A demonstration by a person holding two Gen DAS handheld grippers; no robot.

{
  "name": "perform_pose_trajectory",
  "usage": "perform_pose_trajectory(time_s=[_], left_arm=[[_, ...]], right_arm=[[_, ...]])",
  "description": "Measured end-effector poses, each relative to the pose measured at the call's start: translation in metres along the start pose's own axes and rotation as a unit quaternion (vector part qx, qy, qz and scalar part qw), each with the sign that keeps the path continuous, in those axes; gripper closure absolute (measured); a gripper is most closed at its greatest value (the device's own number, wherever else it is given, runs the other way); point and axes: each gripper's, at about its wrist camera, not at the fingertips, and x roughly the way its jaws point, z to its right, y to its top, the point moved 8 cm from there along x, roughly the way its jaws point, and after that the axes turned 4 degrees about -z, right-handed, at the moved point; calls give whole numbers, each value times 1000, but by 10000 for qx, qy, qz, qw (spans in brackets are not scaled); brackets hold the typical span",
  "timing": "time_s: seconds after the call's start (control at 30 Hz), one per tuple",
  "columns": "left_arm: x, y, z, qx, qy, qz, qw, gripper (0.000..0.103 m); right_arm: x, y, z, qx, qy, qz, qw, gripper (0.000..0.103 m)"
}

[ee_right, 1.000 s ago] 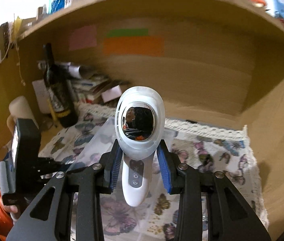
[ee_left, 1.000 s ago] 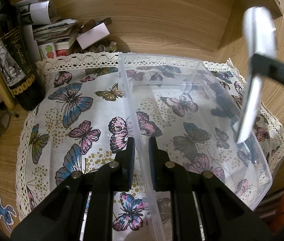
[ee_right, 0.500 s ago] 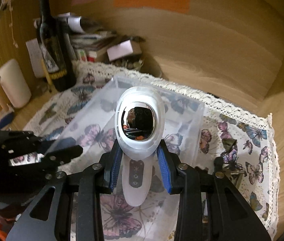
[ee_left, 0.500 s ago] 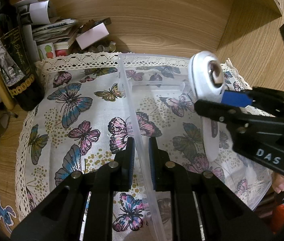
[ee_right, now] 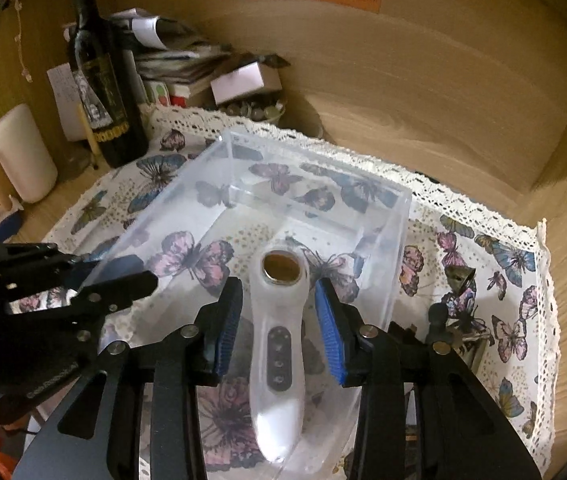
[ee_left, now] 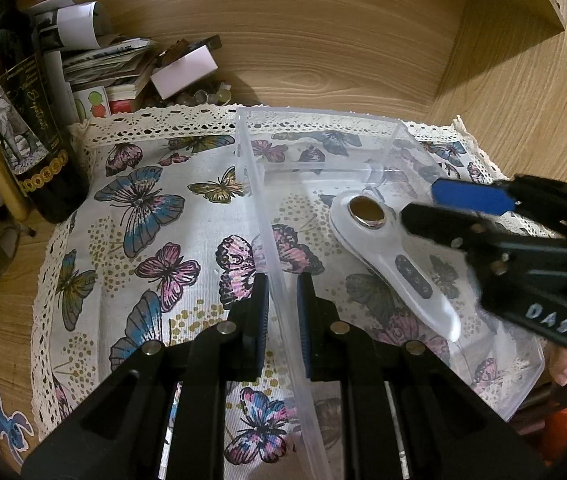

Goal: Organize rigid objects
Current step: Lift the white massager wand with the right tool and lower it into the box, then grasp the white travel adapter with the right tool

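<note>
One clear plastic bin on the butterfly cloth. Left gripper pinches the bin's near wall, steadying it. One white handheld device lies on the bin floor. Right gripper straddles it, jaws just been opening, pads clear of it. Step: release into bin. Next, likely: lift the right gripper straight out, then fetch another item.

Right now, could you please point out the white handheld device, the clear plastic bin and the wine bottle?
white handheld device [ee_right: 277, 344]: right wrist view, button panel on its handle.
clear plastic bin [ee_left: 271, 236]: left wrist view, near side wall.
wine bottle [ee_right: 101, 92]: right wrist view, its label.
</note>
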Motion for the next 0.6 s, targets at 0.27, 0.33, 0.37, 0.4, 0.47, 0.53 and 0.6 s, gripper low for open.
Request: perform_pose_trajectory(time_s=[0.27,0.33,0.37,0.4,0.47,0.53,0.6], left_arm=[[0,0,0,7,-2,-6,10000,89],[0,0,-1,12,0,-8,10000,89],[0,0,-1,17,2,-7,10000,89],[0,0,-1,21,2,-7,10000,89],[0,0,-1,17,1,-7,10000,89],[0,0,-1,18,2,-8,10000,89],[0,-1,-1,28,9,-8,10000,89]], right_arm=[[-35,3,20,258,-177,478,9984,65],[-45,2,29,359,-320,603,9970,62],[-51,1,34,408,-404,662,9962,60],[-56,0,41,467,-486,717,9951,59],[-67,-5,54,614,-645,803,9928,56],[-75,-10,68,732,-813,843,9904,54],[-81,-17,80,849,-990,845,9879,52]])
